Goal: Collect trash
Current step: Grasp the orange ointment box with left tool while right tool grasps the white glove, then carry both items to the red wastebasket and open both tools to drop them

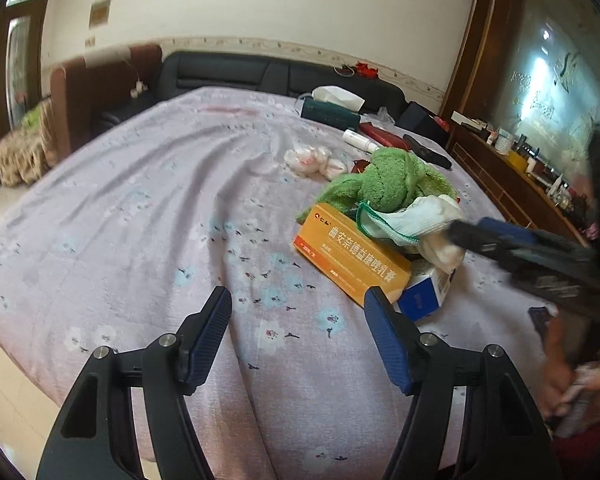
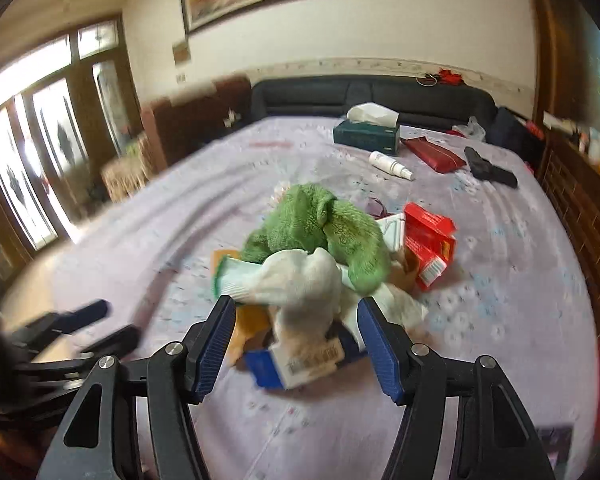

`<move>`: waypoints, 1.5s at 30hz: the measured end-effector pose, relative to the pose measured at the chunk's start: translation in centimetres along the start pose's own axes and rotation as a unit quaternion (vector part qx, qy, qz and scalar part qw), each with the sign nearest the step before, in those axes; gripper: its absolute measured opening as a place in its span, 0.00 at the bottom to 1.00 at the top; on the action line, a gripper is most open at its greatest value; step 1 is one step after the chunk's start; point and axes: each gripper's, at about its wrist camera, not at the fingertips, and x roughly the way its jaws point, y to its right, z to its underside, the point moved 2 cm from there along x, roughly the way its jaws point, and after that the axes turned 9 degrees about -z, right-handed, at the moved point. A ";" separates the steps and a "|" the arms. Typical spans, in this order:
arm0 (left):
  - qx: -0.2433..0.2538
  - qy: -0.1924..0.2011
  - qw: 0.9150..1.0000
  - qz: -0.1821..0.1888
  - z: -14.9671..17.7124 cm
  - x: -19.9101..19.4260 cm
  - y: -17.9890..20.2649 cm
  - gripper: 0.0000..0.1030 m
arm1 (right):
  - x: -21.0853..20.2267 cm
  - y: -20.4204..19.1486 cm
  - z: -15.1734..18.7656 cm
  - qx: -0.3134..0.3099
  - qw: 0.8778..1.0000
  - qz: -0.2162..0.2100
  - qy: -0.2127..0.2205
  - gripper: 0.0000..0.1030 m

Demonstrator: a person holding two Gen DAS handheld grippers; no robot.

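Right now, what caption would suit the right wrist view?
Open right gripper nears a white sock atop a pile of boxes and green towel on a floral bed.

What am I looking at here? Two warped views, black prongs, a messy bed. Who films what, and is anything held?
A person holds a two-finger gripper in each hand, each with a fisheye camera. One view looks past the left gripper, jaws open over bare bedsheet. The other looks past the right gripper, jaws open around a white sock, pads apparently not pressing. The pile has a green towel, orange box, blue-white box and red box. Nothing is held.
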 end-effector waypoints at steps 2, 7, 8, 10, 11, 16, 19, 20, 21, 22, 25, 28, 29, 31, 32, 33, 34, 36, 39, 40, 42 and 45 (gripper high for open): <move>-0.008 -0.008 1.000 0.010 -0.2 0.1 -0.2 0.66 | 1.5 0.1 -0.1 -0.005 1.000 -0.007 -0.014 0.56; -0.013 -0.018 1.000 0.019 -0.8 0.5 0.1 0.75 | -0.2 0.9 0.5 0.026 0.999 -0.021 0.020 0.20; -0.016 -0.021 0.999 0.021 -1.0 0.8 0.3 0.76 | -0.8 0.8 0.5 0.025 0.999 -0.017 0.029 0.19; -0.018 -0.030 0.999 0.030 -1.4 1.4 0.8 0.76 | -2.7 0.8 0.7 0.033 0.998 -0.024 0.056 0.18; -0.018 -0.036 0.999 0.031 -1.6 1.8 1.1 0.76 | -3.4 0.9 0.8 0.035 0.997 -0.025 0.062 0.18; -0.037 -0.067 0.996 0.035 -2.6 4.2 2.2 0.76 | -6.7 2.4 1.3 0.065 0.993 -0.028 0.091 0.18; -0.056 -0.095 0.993 0.040 -3.3 6.2 2.8 0.76 | -8.3 3.2 1.8 0.077 0.991 -0.013 0.110 0.18; -0.063 -0.104 0.992 0.038 -3.5 6.9 3.0 0.76 | -8.5 3.3 2.0 0.078 0.990 -0.011 0.114 0.18; -0.072 -0.112 0.990 0.038 -3.8 7.5 3.1 0.76 | -8.8 3.5 2.1 0.081 0.990 -0.010 0.117 0.18; -0.080 -0.118 0.989 0.042 -3.9 8.2 3.2 0.76 | -8.9 3.8 2.3 0.083 0.989 -0.011 0.119 0.18; -0.091 -0.135 0.986 0.033 -4.1 10.2 3.7 0.76 | -9.4 4.1 2.7 0.088 0.988 -0.016 0.126 0.18; -0.084 -0.141 0.986 0.025 -4.0 11.3 4.5 0.75 | -9.7 4.5 3.1 0.091 0.987 -0.021 0.129 0.18; -0.074 -0.138 0.987 0.024 -4.0 11.6 5.0 0.70 | -9.8 4.6 3.2 0.093 0.987 -0.022 0.130 0.18; -0.049 -0.127 0.991 0.016 -4.0 11.7 5.9 0.66 | -9.9 4.8 3.5 0.097 0.986 -0.027 0.131 0.18; -0.043 -0.123 0.991 0.018 -4.0 11.7 6.2 0.64 | -9.9 4.9 3.6 0.100 0.986 -0.028 0.132 0.18; -0.037 -0.114 0.993 0.017 -4.0 11.4 6.4 0.63 | -9.9 5.0 3.8 0.102 0.986 -0.028 0.132 0.18; -0.032 -0.108 0.994 0.015 -4.0 11.2 6.4 0.60 | -9.9 5.1 3.9 0.102 0.985 -0.027 0.133 0.18; -0.009 -0.095 0.995 0.008 -3.8 10.5 6.8 0.57 | -9.8 5.2 4.1 0.102 0.986 -0.023 0.132 0.18; 0.014 -0.076 0.997 -0.002 -3.4 9.7 6.8 0.50 | -9.6 5.5 4.4 0.102 0.986 -0.015 0.132 0.18; 0.015 -0.069 0.997 -0.002 -3.4 9.4 6.7 0.49 | -9.5 5.5 4.4 0.104 0.986 -0.015 0.131 0.18; 0.020 -0.049 0.999 -0.001 -3.4 8.3 6.7 0.48 | -9.4 5.6 4.6 0.109 0.985 -0.017 0.129 0.18; 0.032 -0.016 0.999 -0.011 -3.7 6.6 6.8 0.48 | -9.2 5.7 4.7 0.110 0.986 -0.015 0.128 0.18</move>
